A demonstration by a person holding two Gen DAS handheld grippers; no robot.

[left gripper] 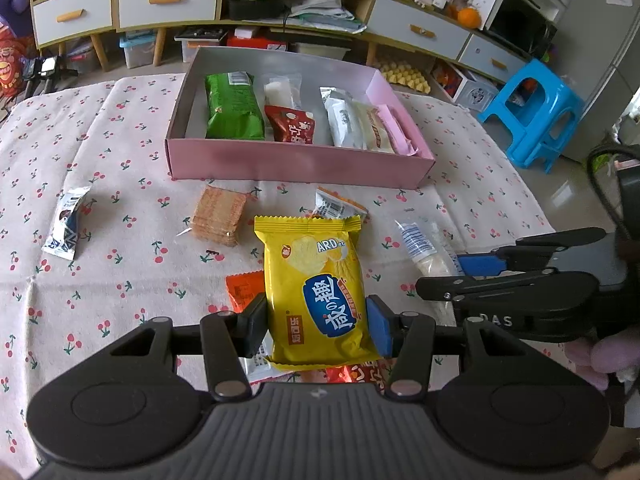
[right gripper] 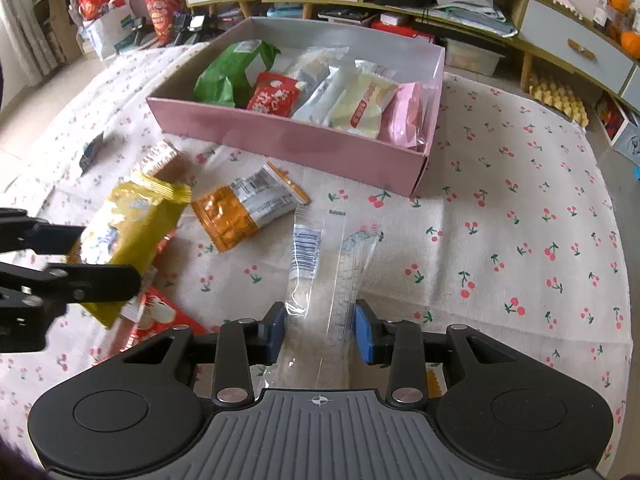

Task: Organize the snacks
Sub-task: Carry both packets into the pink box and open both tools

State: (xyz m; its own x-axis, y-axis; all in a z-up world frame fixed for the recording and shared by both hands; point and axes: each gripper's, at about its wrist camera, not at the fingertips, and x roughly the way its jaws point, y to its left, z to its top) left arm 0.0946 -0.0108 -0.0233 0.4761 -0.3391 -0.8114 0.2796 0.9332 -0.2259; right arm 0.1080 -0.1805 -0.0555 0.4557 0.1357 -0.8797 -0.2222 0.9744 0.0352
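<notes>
Left wrist view shows the left gripper (left gripper: 316,326) at lower centre, its two pads clamped on one yellow biscuit packet (left gripper: 316,284) lifted above the cherry-print cloth (left gripper: 100,216). At upper centre sits one pink box (left gripper: 296,162) holding six wrapped snacks, among them a green packet (left gripper: 233,106) and a red packet (left gripper: 289,124). Loose on the cloth lie a blue-and-white sachet (left gripper: 66,226) at left and a clear pack of crackers (left gripper: 218,216) near centre. Right wrist view shows the right gripper (right gripper: 320,330) at lower centre, its pads pinching one clear-wrapped long snack (right gripper: 320,280); an orange packet (right gripper: 236,216) lies just beyond it.
</notes>
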